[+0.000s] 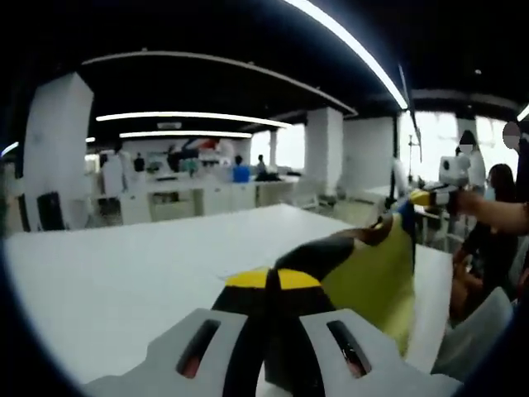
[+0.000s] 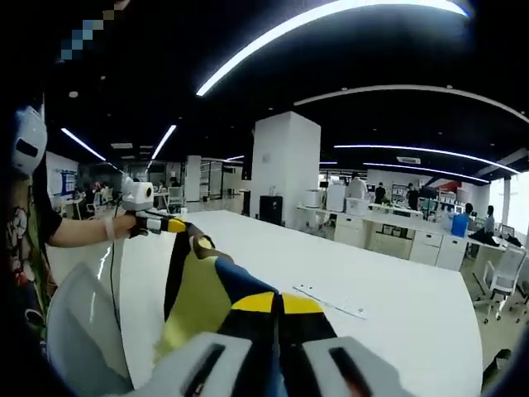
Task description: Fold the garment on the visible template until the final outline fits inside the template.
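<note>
Left claw (image 1: 267, 285): jaws together, clamped on 1 edge of the garment (image 1: 376, 277).
Right claw (image 2: 277, 308): jaws together, gripping the opposite edge.
Garment: yellow and dark, lifted above the white bench (image 1: 124, 265), long axis running claw to claw.
Far: template not made out; each claw equally near the cloth.

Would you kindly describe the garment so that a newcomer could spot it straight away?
Look above the big white table. The garment hangs stretched between the left hand-held gripper and right hand-held gripper. It is the sole yellow-green cloth with dark panels.
</note>
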{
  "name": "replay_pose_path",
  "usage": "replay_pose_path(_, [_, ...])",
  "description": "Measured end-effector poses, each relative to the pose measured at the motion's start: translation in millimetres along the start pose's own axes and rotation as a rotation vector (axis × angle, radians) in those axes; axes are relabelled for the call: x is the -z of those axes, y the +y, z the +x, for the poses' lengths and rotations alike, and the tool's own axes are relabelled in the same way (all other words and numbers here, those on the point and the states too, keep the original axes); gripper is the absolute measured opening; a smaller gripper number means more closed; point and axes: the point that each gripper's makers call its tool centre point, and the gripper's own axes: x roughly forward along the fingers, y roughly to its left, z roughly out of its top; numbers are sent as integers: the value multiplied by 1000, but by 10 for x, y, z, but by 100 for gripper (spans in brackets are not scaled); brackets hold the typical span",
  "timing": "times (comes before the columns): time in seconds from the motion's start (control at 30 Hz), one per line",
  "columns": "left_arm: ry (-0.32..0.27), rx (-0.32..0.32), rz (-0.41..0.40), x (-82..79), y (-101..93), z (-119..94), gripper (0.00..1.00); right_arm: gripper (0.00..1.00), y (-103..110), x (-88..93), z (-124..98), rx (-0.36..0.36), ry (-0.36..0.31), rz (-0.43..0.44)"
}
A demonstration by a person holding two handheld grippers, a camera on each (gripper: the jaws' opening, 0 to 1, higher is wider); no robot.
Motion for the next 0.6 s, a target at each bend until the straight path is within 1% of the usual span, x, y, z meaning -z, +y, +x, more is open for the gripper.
replay_pose_path(0.07, [-2,1,8,-42,66,92,0,0,-77,-54,86,6,-13,13])
replay_pose_path(0.13, [-4,6,12,-81,101,144,0,0,-209,-91,186,7,-15,15])
replay_pose_path(0.23, [-10,15,25,-185,165,269,0,0,-304,-145,251,16,-15,-2])
replay_pose_path(0.33, [-15,21,35,-259,254,396,0,0,-421,-206,326,25,-23,-7])
replay_pose_path(0.4, [-19,27,30,-284,311,491,0,0,-538,-232,403,24,-32,0])
replay_pose_path(0.5, [-21,34,34,-281,384,650,0,0,-702,-218,524,27,-36,7])
replay_pose_path(0.53, [-9,36,30,-238,424,731,0,0,-750,-196,570,26,-34,12])
replay_pose_path(0.57, [0,36,31,-199,453,788,0,0,-825,-134,644,28,-23,35])
replay_pose_path(0.6, [12,37,31,-149,488,841,0,0,-879,-83,703,32,-12,36])
